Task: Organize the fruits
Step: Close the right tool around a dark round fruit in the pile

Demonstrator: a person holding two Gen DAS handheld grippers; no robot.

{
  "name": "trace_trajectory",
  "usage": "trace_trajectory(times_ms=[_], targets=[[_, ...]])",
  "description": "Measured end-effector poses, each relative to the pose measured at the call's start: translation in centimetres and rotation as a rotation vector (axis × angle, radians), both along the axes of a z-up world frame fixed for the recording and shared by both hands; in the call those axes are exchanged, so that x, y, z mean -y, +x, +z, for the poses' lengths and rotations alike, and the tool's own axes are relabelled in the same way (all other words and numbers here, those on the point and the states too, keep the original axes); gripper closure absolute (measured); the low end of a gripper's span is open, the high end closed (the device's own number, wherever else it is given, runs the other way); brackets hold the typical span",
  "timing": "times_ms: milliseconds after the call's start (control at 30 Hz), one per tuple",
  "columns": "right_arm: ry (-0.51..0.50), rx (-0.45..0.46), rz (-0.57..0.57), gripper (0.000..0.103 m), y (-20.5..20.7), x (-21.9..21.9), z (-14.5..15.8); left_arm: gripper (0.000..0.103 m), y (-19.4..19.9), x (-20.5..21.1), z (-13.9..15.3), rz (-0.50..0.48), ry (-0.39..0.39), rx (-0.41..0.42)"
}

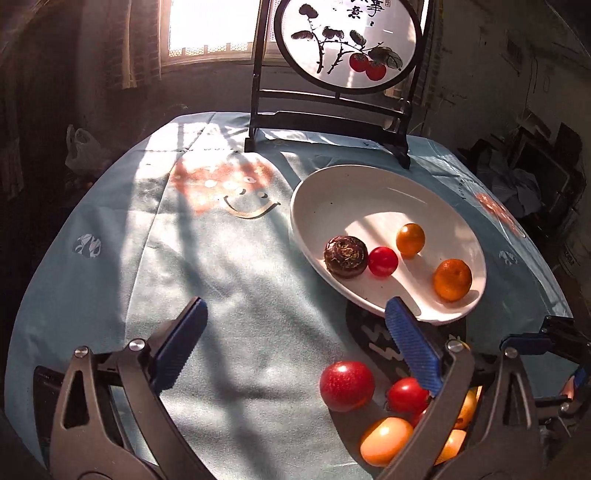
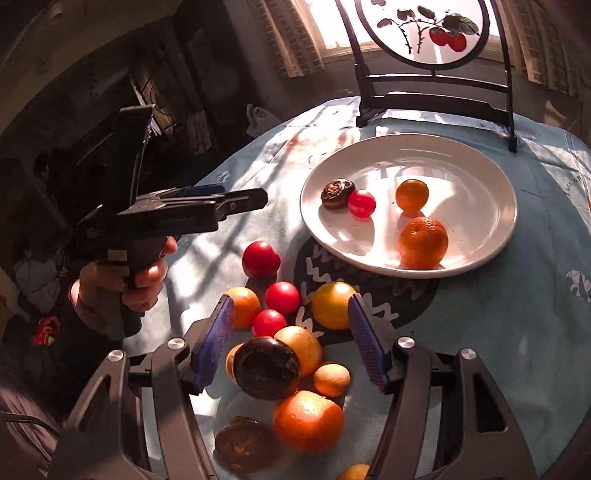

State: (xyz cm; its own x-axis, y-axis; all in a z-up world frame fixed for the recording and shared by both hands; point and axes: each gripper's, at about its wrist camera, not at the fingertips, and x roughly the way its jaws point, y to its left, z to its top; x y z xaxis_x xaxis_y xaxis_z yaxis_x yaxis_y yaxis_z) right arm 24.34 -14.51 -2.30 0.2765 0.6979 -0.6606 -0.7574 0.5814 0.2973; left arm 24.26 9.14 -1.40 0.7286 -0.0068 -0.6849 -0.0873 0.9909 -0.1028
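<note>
Both tongs, left (image 1: 295,354) and right (image 2: 291,339), stand open and empty. Four fruits lie in the plate (image 2: 480,177) at one o'clock; the pile (image 2: 280,354) on the surface waits below. Next, I think: close on one fruit.

Sunlit window (image 1: 207,26) behind blue-clothed table (image 1: 110,229), dim cluttered walls.

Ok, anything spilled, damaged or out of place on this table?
Nothing spilled or damaged. The white plate holds four pieces, while a heap of loose fruit lies on the blue tablecloth beside it, unsorted. Both grippers' jaws stand open and empty.
</note>
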Motion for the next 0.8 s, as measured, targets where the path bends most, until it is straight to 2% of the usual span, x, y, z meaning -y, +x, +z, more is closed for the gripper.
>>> trace_trajectory(times_ms=[233, 533, 667, 800], targets=[[-0.054, 0.036, 0.068, 0.039, -2.8, -0.8, -0.7, 0.005, -1.4, 0.3, 0.0, 0.009, 0.088, 0.025], [-0.136, 0.064, 0.065, 0.039, -3.2, -1.7, -1.9, 0.005, -1.6, 0.3, -0.2, 0.01, 0.096, 0.02], [-0.145, 0.049, 0.063, 0.05, -2.9, -2.0, -2.4, 0.005, -1.6, -0.1, -0.3, 0.016, 0.082, 0.013], [-0.136, 0.053, 0.059, 0.054, -2.9, -1.9, -2.3, 0.005, -1.4, -0.4, -0.6, 0.024, 0.065, -0.004]])
